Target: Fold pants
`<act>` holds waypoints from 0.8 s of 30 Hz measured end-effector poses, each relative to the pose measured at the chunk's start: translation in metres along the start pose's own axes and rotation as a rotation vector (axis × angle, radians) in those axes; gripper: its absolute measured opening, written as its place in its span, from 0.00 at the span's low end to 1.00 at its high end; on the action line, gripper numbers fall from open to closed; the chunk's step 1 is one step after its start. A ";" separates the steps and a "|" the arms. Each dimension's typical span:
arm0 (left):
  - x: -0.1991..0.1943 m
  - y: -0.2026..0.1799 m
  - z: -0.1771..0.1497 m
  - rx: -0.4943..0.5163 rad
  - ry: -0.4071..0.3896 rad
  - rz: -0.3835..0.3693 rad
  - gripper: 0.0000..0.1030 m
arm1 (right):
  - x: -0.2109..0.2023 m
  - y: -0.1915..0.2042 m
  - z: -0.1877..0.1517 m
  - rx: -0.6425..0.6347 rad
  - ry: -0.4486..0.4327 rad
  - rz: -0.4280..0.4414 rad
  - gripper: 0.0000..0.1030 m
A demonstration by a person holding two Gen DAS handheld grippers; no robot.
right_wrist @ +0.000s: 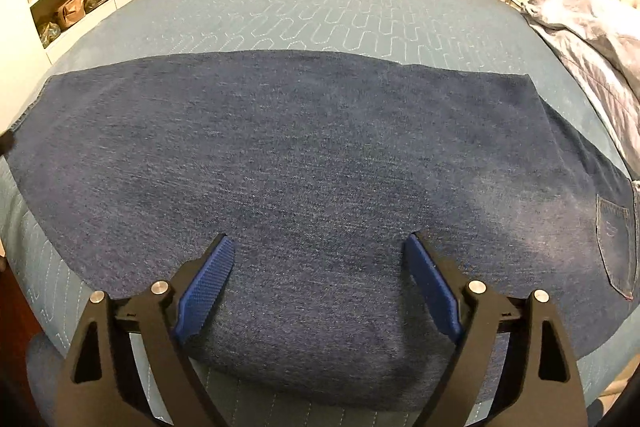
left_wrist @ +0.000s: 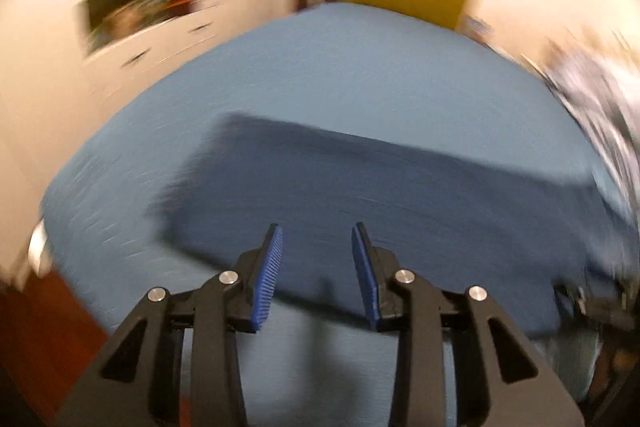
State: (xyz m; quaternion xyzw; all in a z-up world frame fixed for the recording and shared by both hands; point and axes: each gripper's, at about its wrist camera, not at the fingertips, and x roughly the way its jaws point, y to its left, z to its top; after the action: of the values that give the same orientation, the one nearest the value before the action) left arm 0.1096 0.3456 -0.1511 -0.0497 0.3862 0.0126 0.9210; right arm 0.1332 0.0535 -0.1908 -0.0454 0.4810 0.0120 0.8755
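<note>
Blue denim pants [right_wrist: 304, 163] lie flat on the quilted bed cover [right_wrist: 320, 7], directly ahead of both grippers. The right gripper [right_wrist: 318, 245] hangs above them, fingers spread wide; the left gripper [left_wrist: 317, 233] is spread too, holding nothing.
</note>
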 end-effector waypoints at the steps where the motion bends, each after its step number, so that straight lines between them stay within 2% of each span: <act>1: 0.003 -0.020 -0.003 0.052 0.007 -0.019 0.35 | 0.000 -0.001 0.000 0.002 0.002 0.003 0.81; 4: 0.015 -0.083 -0.013 0.207 0.033 -0.093 0.35 | 0.001 -0.003 0.000 0.009 0.007 0.014 0.81; 7: 0.033 -0.118 -0.018 0.283 0.072 -0.140 0.37 | 0.000 -0.007 0.000 0.013 0.011 0.026 0.81; 10: 0.053 -0.116 -0.013 0.273 0.113 -0.104 0.40 | -0.004 -0.010 0.007 0.010 -0.014 0.036 0.81; 11: 0.054 -0.112 -0.011 0.256 0.109 -0.106 0.47 | -0.006 -0.010 0.012 0.002 -0.032 0.038 0.81; 13: 0.054 -0.095 -0.006 0.217 0.108 -0.044 0.57 | -0.005 -0.009 0.028 0.003 -0.048 0.061 0.81; 15: 0.045 -0.071 -0.002 0.124 0.095 -0.058 0.57 | 0.000 -0.006 0.049 -0.001 -0.071 0.063 0.81; 17: 0.027 -0.029 -0.001 -0.071 0.075 -0.095 0.57 | 0.016 0.000 0.073 -0.030 -0.063 0.033 0.81; 20: 0.005 0.036 -0.018 -0.334 0.036 -0.090 0.55 | 0.048 0.003 0.097 -0.068 -0.003 -0.014 0.79; 21: 0.001 0.050 -0.024 -0.387 0.023 -0.087 0.54 | 0.059 0.003 0.101 -0.089 0.017 -0.030 0.79; 23: -0.003 0.076 -0.034 -0.454 0.005 -0.090 0.54 | 0.066 -0.002 0.104 -0.073 0.025 -0.005 0.82; 24: -0.001 0.089 -0.040 -0.493 0.004 -0.116 0.54 | 0.068 -0.005 0.106 -0.068 0.031 0.000 0.82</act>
State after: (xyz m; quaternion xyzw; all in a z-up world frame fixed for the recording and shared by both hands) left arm 0.0745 0.4301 -0.1854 -0.2950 0.3695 0.0535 0.8795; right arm 0.2591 0.0571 -0.1911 -0.0753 0.4937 0.0277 0.8659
